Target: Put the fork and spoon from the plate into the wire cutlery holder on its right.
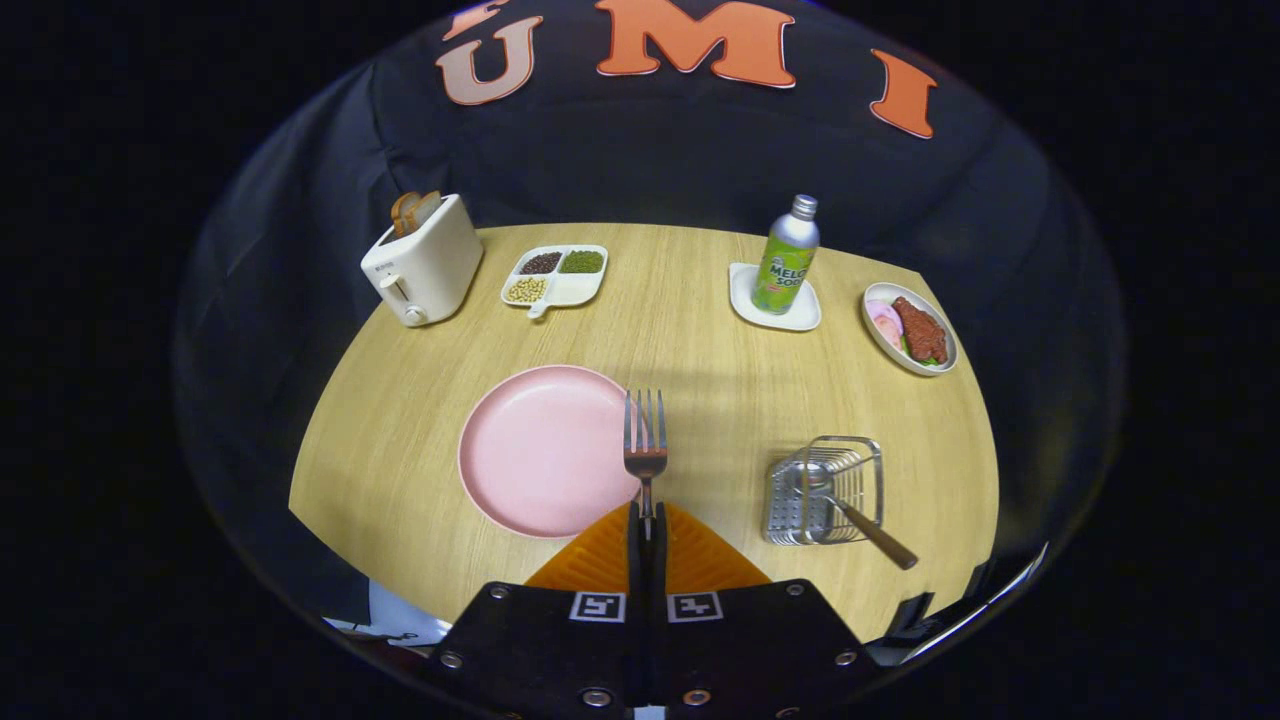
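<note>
The gripper pinches a slim, four-tined metal fork by its handle at lower centre, tines pointing ahead over the round pink plate.

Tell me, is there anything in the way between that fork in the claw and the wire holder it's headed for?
Nothing visible blocks it. The claw is shut on the fork, held over the pink plate's right edge. Only bare table lies between it and the wire cutlery holder. The spoon already sits inside, its wooden handle leaning out toward the claw's side.
</note>
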